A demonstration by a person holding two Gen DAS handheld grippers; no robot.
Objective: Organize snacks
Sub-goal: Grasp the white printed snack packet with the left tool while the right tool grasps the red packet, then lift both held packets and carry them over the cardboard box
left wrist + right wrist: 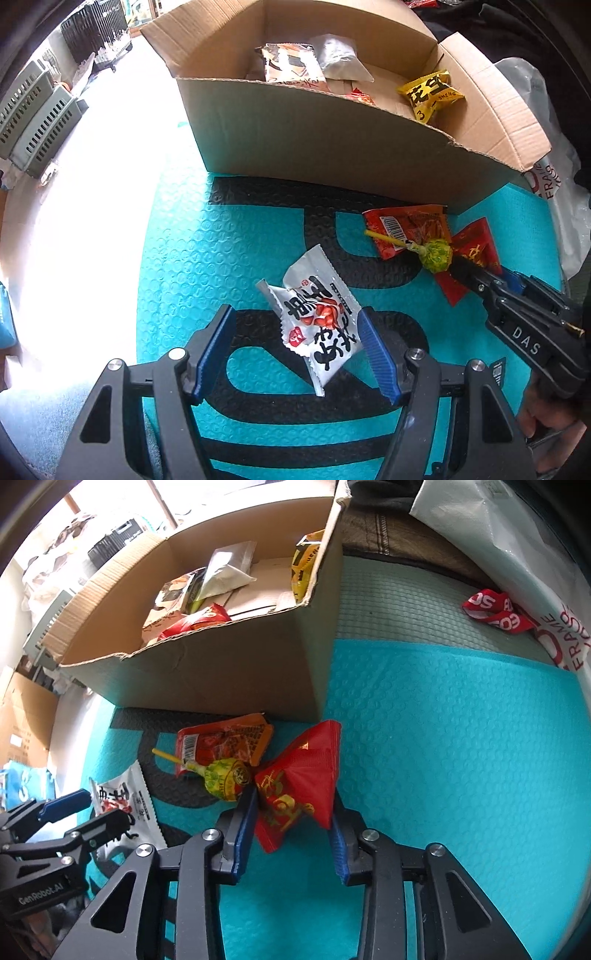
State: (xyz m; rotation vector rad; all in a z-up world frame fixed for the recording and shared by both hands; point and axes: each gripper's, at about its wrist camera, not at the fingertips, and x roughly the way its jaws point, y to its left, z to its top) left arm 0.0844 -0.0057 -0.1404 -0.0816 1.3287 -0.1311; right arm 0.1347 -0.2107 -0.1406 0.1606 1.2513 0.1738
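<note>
Right tongs [293,812] pinching red packet [299,786], long axis along fingers; left tongs [295,350] spread around white packet [321,325].

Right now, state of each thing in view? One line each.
cardboard box: open, flaps out, several snacks inside
white packet: on the mat, between the left gripper pads, not pinched
red packet: squeezed in the right gripper
lollipop: wrapped, lying on the orange packet
orange packet: flat on the mat by the box
yellow packet: inside the box
</note>
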